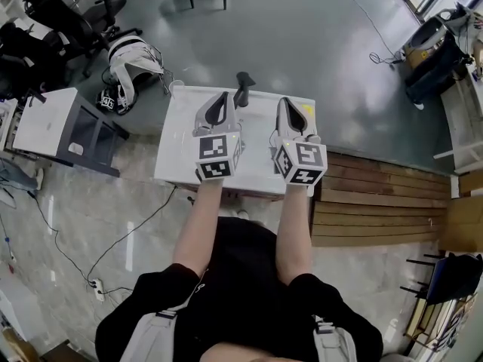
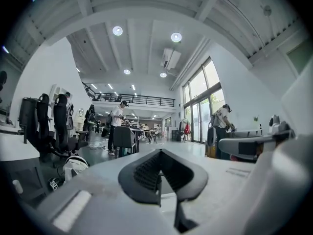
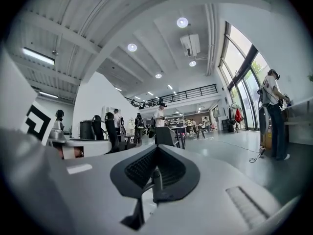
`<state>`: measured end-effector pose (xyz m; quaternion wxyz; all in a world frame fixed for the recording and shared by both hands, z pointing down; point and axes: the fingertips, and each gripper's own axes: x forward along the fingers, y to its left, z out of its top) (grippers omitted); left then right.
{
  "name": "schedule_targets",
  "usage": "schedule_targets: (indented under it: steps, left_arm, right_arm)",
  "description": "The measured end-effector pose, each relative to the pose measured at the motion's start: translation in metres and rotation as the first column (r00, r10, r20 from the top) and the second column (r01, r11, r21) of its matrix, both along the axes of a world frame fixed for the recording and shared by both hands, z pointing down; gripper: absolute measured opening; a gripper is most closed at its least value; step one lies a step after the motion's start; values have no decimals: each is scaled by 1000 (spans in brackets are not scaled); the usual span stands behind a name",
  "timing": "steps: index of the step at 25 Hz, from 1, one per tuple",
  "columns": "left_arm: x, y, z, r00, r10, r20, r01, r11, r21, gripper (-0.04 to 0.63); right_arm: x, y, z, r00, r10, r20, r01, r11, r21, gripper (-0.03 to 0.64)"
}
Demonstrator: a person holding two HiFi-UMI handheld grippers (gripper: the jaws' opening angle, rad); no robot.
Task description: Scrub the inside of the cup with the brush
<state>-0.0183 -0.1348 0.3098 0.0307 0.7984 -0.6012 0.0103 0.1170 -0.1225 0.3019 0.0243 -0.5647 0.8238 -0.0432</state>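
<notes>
Left gripper [image 2: 159, 153] jaws together, apparently empty.

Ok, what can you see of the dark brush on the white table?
The dark upright brush stands at the white table's far edge, a slim stem with a wider, slanted head on top. Bristles are too small to make out. It sits just beyond the shut left tool and right tool; neither holds it.

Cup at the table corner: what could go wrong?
The cup stands right at the table's far left corner, so a nudge might knock it off. The brush is near the far edge too and could get bumped off. The left gripper and right gripper have shut fingers, so reaching in now would only push things.
</notes>
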Motion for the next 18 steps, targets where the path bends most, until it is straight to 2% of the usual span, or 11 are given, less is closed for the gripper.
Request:
schedule_targets:
  steps: [18]
  left_arm:
    - [16,11,-3,998,51,23,-52,999,12,0]
  right_arm:
    - [-1,7,-3,1000,-24,-11,24,1000,-9,-3]
